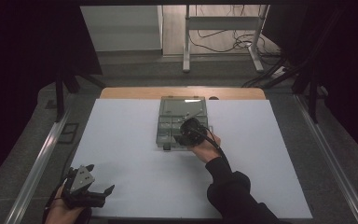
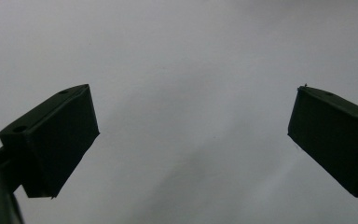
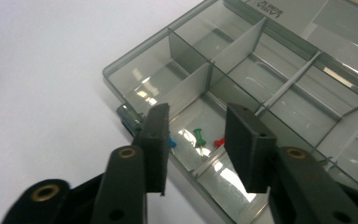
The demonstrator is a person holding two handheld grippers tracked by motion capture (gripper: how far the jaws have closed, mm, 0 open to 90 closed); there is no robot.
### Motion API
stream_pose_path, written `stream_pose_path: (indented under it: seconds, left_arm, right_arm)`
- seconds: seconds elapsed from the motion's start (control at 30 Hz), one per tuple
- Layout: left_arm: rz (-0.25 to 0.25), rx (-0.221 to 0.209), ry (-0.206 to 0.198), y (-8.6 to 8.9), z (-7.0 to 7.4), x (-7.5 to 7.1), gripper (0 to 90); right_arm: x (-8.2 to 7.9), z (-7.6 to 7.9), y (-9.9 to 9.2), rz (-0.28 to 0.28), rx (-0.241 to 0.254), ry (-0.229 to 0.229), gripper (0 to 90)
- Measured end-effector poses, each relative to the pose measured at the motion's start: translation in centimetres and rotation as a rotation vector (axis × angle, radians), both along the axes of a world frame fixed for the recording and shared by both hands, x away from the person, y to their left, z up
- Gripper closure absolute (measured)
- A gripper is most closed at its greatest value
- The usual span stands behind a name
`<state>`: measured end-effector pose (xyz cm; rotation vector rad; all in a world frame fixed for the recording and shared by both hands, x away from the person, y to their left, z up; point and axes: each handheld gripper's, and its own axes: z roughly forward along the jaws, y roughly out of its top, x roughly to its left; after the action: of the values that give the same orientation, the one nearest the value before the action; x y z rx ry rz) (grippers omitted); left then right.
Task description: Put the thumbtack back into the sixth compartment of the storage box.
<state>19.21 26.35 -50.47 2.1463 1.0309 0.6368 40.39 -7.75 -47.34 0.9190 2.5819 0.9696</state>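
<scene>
Box [image 1: 182,122] = clear smoky-grey plastic organiser, sits mid-table on white mat [image 1: 121,140], slightly toward far edge. Lid [image 1: 184,106] is swung open toward the far side, lying roughly flat, w/ a small printed label near its hinge edge. Tray split by thin grey dividers into several compartments, mostly rectangular, a few longer ones. Walls see-through, glossy, light glare on the floors. Small metal-looking latch [image 3: 127,116] on the near rim, by the L jaw in the right gripper view.

Pins: three push pins in one near-edge compartment, right below the R gripper. Green pin [image 3: 199,137] lies on its side in the middle, red pin [image 3: 219,141] just beside it, partly behind one jaw; blue pin [image 3: 171,141] at the other side, mostly hidden behind the other jaw. All three near each other; can't tell if touching. Other compartments look bare as far as visible.

R gripper [image 3: 196,149]: over the box's near edge, angled down into the pin compartment. Jaws part-open, gap betw. pads, nothing pinched; pins lie on the floor below the gap. In high view R gripper [image 1: 186,135] covers the box's near right part, hand + dark sleeve coming from bottom right.

L gripper [image 1: 93,189]: near-left corner of mat, well apart from box. Jaws spread wide, nothing betw. them; L gripper [image 2: 193,135] just above bare white mat.

Wood table edge [image 1: 182,92] shows beyond the mat.
</scene>
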Motion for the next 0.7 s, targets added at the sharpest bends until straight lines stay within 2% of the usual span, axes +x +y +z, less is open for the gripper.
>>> stream_pose_path:
  seconds: [0.5, 0.7]
  left_arm:
    - [-0.001, 0.004, -0.001, -0.1, 0.0, 0.0, 1.8]
    - [-0.001, 0.003, -0.002, -0.1, 0.0, 0.0, 1.9]
  right_arm:
    - [-2.1, 0.0, -1.9, 0.009, 0.034, -0.010, 43.3]
    - [-3.3, 0.3, -2.9, 0.007, 0.032, -0.024, 36.6]
